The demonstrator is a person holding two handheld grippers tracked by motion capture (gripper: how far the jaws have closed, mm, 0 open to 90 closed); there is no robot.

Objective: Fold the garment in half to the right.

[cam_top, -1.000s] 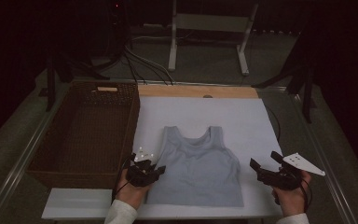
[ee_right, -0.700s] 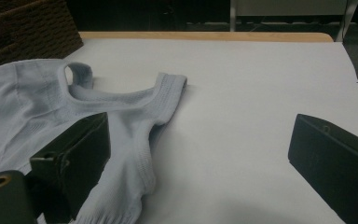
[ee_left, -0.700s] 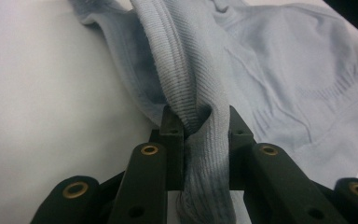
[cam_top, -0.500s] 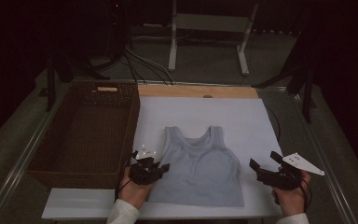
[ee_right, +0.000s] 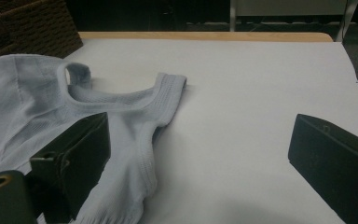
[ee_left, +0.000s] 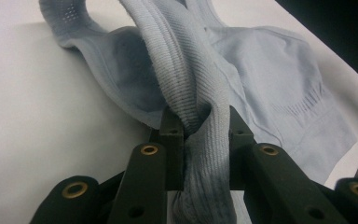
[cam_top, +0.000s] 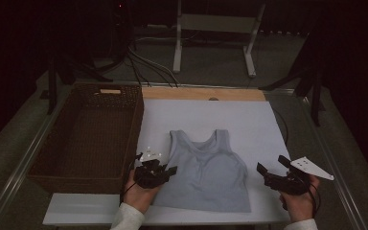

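Folding step: we pinch tank top (ee_left: 270,79) edge tight in left gripper (ee_left: 200,126), lower middle. Right gripper (ee_right: 200,154) wide open, holding nothing. Next we grab other side.

In your left gripper view the tank top (ee_left: 270,79) runs off the top edge, so you cannot see its straps whole, and the gathered ribbed edge disappears between the jaws of the left gripper (ee_left: 200,140), where its lower part is hidden. In your right gripper view the same top is cut by the left edge and partly covered by the near jaw of the right gripper (ee_right: 200,154). The wicker basket (ee_right: 28,23) shows you just a corner there. From the high view, your left hand (cam_top: 139,194) hides the top's lower left corner, and the room beyond the table is too dark to make out.
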